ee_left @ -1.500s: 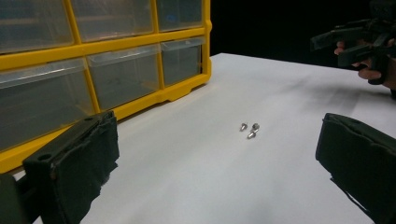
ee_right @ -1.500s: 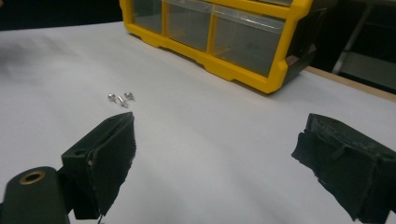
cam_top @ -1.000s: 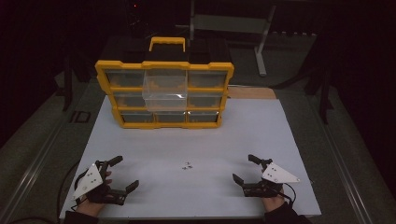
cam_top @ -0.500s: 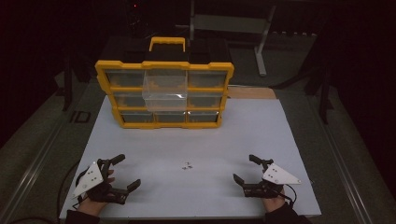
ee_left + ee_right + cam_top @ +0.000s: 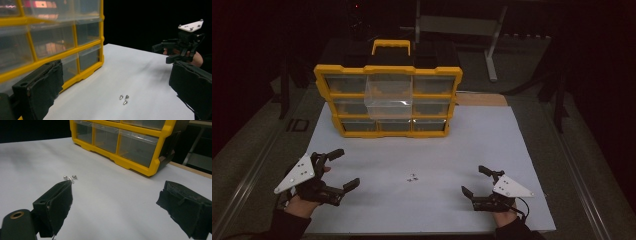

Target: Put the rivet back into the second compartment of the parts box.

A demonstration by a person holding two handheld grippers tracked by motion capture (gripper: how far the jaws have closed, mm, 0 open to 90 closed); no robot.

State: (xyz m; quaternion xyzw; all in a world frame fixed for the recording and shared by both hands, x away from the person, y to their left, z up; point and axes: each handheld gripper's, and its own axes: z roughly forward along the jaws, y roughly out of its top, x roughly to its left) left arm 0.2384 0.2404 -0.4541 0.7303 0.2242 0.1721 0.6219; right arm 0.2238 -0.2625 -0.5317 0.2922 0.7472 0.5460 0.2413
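noted both grippers, left and right, spread wide and holding nothing, parked on the white mat flanking the screws lying loose between them, probably so either could reach; organizer well behind, one drawer pulled out to receive.

Left hand-held gripper and right hand-held gripper sit low with jaws spread wide, seemingly empty.
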